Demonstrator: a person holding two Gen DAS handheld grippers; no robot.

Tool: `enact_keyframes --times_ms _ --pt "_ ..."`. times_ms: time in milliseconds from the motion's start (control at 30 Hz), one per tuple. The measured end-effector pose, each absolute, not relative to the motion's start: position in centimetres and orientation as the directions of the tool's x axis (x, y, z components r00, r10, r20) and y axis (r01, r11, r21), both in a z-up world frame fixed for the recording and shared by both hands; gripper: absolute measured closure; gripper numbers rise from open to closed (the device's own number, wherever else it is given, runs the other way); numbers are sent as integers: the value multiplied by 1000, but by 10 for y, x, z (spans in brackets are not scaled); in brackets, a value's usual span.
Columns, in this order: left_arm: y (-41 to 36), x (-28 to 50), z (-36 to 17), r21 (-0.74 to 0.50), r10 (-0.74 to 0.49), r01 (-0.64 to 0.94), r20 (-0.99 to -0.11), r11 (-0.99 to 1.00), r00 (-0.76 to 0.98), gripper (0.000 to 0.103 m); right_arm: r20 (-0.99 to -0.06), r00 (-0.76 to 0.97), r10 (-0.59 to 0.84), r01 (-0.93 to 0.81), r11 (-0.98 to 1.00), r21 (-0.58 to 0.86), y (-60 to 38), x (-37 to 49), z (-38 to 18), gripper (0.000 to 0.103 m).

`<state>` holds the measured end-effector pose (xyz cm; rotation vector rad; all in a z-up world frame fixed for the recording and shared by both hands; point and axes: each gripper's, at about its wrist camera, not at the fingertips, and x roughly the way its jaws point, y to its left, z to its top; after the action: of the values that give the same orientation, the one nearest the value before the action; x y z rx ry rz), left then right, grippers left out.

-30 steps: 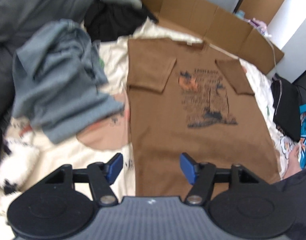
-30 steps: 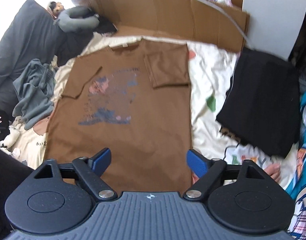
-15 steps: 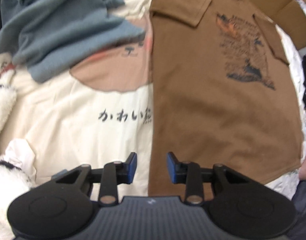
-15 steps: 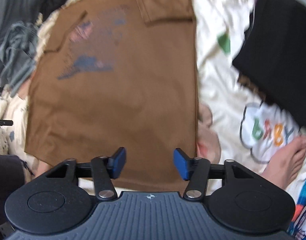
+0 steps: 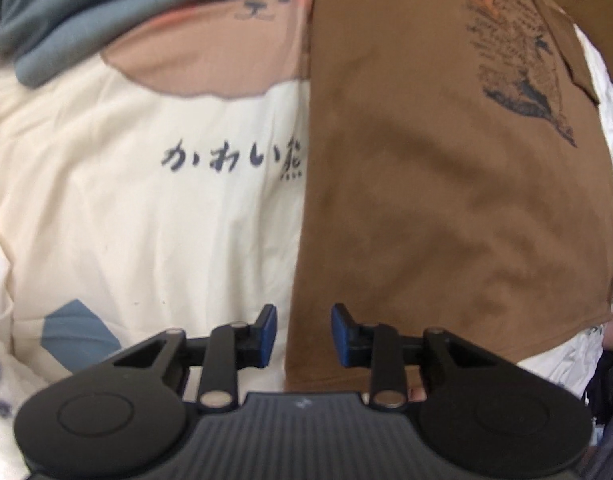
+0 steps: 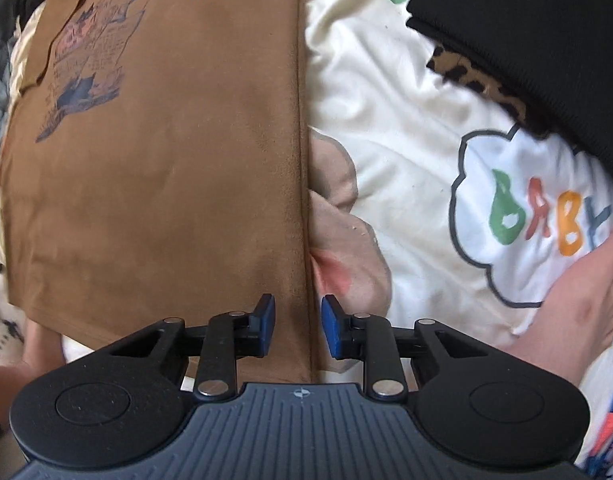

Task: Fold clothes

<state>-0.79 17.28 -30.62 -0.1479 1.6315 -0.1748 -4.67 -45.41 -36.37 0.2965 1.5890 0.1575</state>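
Two grippers: both point steeply down at the near hem of one garment, one at each bottom corner.
Bed: a cream printed sheet (image 5: 146, 208) carries everything (a grey garment (image 5: 106, 4) lies off to the left, a black folded one (image 6: 546, 32) to the right).
Brown T-shirt (image 5: 446, 208): spread flat, print up, sleeves folded in; its long axis runs away from the fingers, collar far, hem near.
Left gripper (image 5: 302, 330): straddles the shirt's left side edge just above the hem; jaws have just been closing, partly open, pads not yet pressing cloth.
Right gripper (image 6: 296, 326): straddles the right side edge likewise; jaws have just been closing, a gap remains.
Nearer hand: neither, each equally close to its own corner.
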Motion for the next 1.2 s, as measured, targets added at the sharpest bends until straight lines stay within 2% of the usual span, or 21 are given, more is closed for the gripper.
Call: enact_keyframes --times_ms 300,467,567,700,733,1100,1167,1200 --pt "174 -18 -325 -215 -215 -5 -972 977 -99 74 -950 -64 307 100 949 300 -453 -56 -370 70" --pt "183 -26 -324 -274 -272 2 -956 962 -115 75 -944 -60 326 93 943 320 -452 -57 -371 70" --pt "189 -30 -325 -293 -292 -11 -946 956 -140 82 -943 -69 326 88 943 320 -450 -56 -373 71" --pt "197 -31 -325 -303 -305 -35 -941 952 -145 99 -942 -68 329 119 940 320 -450 -57 -378 71" --pt "198 -31 -324 -306 -307 -29 -941 952 -141 100 -940 -72 333 132 937 322 -452 -59 -380 70" --pt "201 -33 -315 -309 -310 -30 -940 951 -140 100 -947 -103 305 148 946 289 -457 -68 -392 71" --pt "201 -33 -317 -311 -315 -49 -937 949 -151 98 -945 -123 303 132 949 288 -452 -68 -394 71" --pt "202 -34 -319 -313 -319 -62 -934 948 -160 94 -944 -136 301 123 951 285 -450 -68 -395 71"
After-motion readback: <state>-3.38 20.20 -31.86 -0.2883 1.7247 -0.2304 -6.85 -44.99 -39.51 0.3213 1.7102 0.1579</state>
